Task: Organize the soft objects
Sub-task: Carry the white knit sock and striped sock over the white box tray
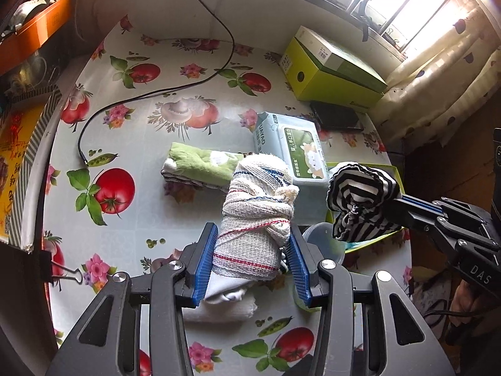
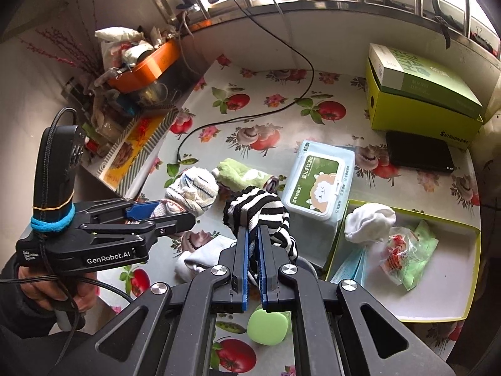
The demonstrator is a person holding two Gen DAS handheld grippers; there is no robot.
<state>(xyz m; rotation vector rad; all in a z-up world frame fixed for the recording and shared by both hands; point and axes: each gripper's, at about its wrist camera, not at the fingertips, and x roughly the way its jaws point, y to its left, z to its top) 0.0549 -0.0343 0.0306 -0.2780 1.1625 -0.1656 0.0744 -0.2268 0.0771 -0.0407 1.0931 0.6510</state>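
My left gripper (image 1: 252, 232) is shut on a rolled white woven cloth (image 1: 256, 206) with red and blue stripes, held above the tomato-print table (image 1: 131, 144). In the right wrist view the same roll (image 2: 194, 191) sticks out of the left gripper (image 2: 177, 211). To its right, my right gripper (image 2: 253, 232) is shut on a bunched black-and-white striped cloth (image 2: 260, 210), which the left wrist view also catches (image 1: 360, 194). On the table lie a folded green towel (image 1: 200, 166) and a loose white cloth (image 1: 225, 304) beneath the left gripper.
An open yellow-green box (image 2: 438, 313) at the right holds a white sock (image 2: 369, 222), face masks and packets. A wipes pack (image 2: 319, 181), a green carton (image 2: 422, 94), a black flat case (image 2: 419, 153) and a black cable (image 1: 156, 94) share the table. A green round item (image 2: 267, 326) lies under my right gripper.
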